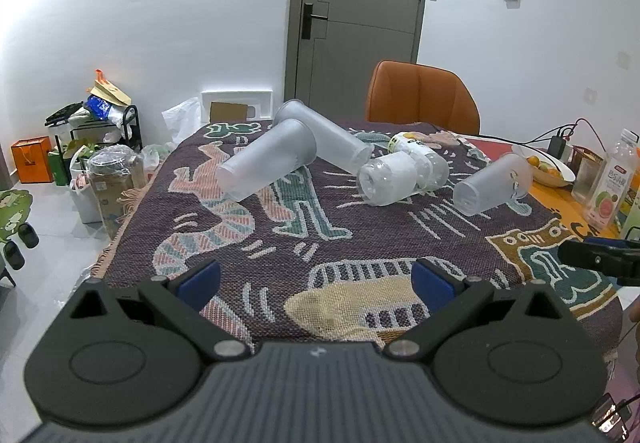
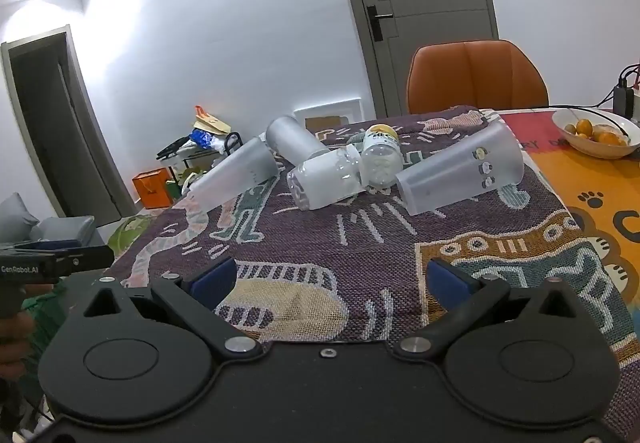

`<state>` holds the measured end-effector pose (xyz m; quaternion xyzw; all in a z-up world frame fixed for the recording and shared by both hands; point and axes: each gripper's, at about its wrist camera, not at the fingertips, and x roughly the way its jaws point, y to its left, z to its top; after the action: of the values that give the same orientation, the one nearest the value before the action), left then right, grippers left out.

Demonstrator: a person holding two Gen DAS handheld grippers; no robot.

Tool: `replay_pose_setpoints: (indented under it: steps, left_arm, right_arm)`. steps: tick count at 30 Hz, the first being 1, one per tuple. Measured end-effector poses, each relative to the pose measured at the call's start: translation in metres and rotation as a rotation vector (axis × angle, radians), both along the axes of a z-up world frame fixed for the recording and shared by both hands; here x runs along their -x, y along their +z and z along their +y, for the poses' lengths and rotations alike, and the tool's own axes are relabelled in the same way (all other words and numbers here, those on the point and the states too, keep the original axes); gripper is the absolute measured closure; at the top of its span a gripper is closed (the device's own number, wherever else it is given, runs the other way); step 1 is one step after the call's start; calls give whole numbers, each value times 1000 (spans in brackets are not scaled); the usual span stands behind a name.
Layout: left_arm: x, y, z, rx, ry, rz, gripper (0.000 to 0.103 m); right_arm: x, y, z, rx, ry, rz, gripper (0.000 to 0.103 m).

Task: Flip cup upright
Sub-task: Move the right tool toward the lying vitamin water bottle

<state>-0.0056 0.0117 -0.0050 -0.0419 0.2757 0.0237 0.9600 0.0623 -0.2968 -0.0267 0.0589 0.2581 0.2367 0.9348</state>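
Three frosted plastic cups lie on their sides on the patterned blanket (image 1: 280, 243). One cup (image 1: 266, 165) lies at the left with its base toward me, a second (image 1: 324, 137) lies behind it, and a third (image 1: 492, 183) with small stickers lies at the right. In the right wrist view the sticker cup (image 2: 460, 173) is nearest, with the others (image 2: 234, 175) (image 2: 296, 141) further left. My left gripper (image 1: 316, 285) is open and empty, well short of the cups. My right gripper (image 2: 330, 281) is open and empty too.
Two clear bottles (image 1: 390, 179) (image 1: 424, 155) lie between the cups. A fruit bowl (image 2: 596, 133), a juice bottle (image 1: 610, 183) and cables sit at the right. An orange chair (image 1: 420, 95) stands behind the table. Bags and boxes clutter the floor at left (image 1: 92, 147).
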Motion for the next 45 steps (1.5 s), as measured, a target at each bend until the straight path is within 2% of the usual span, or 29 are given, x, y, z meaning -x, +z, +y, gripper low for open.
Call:
replay_pose_setpoints:
  steps: [24,31,37,45]
  left_arm:
    - [2,2,-1,11,-23,-17,2]
    - [3,5,-5,38,-47,-57,2]
    - [-13,0,-3,59,-50,-46,2]
    - [-41,-1,-1,97,-50,-55,2]
  right_arm:
    - [1,2,0,3,-7,-8,0]
    - [2,2,1,1,14,-11,0]
    - [-7,4,5,20,22,-20,0]
    - [-32,6,10,25,17,15,0]
